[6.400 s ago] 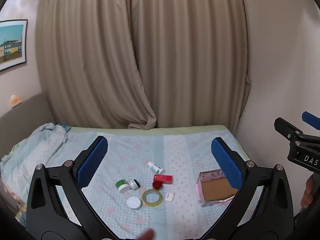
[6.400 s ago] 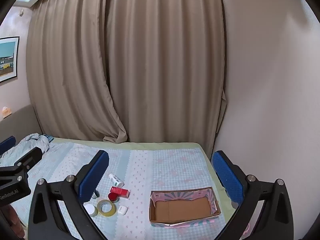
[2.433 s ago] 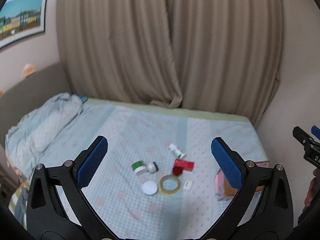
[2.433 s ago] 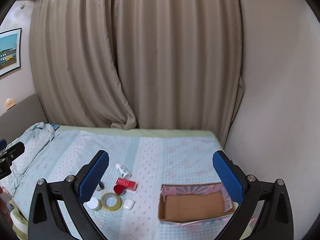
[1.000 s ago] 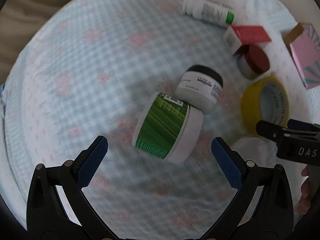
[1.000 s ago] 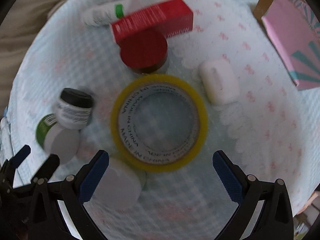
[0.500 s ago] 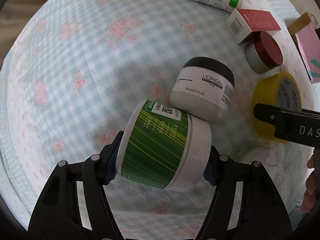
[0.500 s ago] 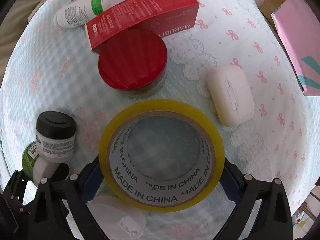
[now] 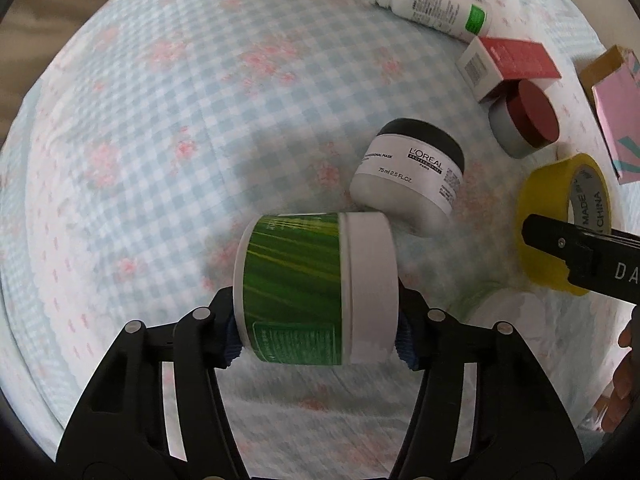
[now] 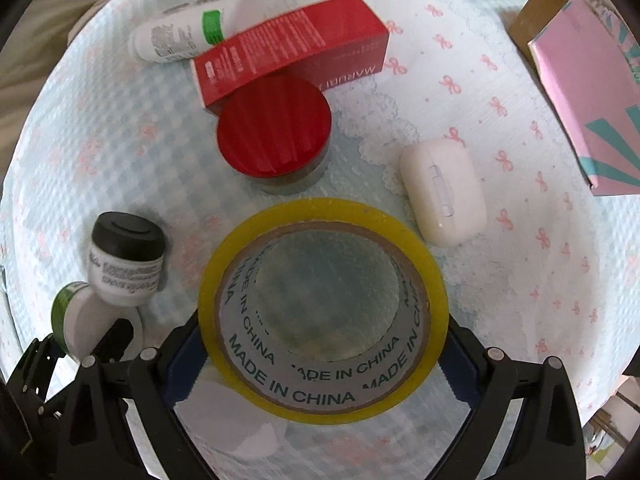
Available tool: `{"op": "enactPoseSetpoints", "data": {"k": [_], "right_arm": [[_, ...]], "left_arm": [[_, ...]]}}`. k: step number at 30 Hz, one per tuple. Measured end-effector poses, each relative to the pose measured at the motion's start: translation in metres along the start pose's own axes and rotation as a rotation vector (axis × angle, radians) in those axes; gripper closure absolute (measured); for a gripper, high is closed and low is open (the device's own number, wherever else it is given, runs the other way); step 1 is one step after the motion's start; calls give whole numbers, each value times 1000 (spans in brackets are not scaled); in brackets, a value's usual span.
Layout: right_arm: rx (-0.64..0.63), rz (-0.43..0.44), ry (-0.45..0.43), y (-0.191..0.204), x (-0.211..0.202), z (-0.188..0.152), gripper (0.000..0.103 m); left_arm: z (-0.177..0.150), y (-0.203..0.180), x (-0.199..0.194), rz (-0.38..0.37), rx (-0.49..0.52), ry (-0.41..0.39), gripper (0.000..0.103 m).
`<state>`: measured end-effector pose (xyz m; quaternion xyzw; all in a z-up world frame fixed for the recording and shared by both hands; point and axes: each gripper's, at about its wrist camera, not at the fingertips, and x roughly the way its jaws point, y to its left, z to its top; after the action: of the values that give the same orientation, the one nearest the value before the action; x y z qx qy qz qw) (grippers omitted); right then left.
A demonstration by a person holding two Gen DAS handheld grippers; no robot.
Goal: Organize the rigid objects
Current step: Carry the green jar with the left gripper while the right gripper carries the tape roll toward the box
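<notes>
My left gripper (image 9: 318, 334) is shut on a green-labelled jar with a white lid (image 9: 316, 288) and holds it on its side above the checked bedsheet (image 9: 168, 128). My right gripper (image 10: 320, 364) is shut on a yellow tape roll (image 10: 322, 304); the roll also shows in the left wrist view (image 9: 568, 224). A grey jar with a black lid (image 9: 412, 176), a red-lidded jar (image 10: 274, 132), a red carton (image 10: 292, 48), a white bottle (image 9: 430, 2) and a white earbud case (image 10: 442, 192) lie on the sheet.
A pink cardboard box (image 10: 588, 80) lies at the right edge of the bed. A white round lid (image 10: 236, 420) lies under the right gripper. Beige curtain shows at the upper left.
Both grippers have closed fully on their objects. The green jar has rolled level and lifted slightly between the left fingers; the tape roll sits closer in the right fingers.
</notes>
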<state>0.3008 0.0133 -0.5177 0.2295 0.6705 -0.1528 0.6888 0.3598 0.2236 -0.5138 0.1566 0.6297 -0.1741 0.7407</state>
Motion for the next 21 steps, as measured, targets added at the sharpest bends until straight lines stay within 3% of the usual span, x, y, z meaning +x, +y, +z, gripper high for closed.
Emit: {"op": "enactPoseSetpoints", "data": {"k": [9, 16, 21], "right_arm": [[-74, 31, -75, 4, -46, -9, 5], [-144, 85, -132, 3, -114, -18, 5], [-216, 102, -178, -18, -167, -29, 5]], "left_arm": [[-20, 9, -59, -7, -101, -88, 49], [-44, -12, -147, -6, -169, -166, 49], [-44, -31, -189, -32, -226, -218, 49]]}}
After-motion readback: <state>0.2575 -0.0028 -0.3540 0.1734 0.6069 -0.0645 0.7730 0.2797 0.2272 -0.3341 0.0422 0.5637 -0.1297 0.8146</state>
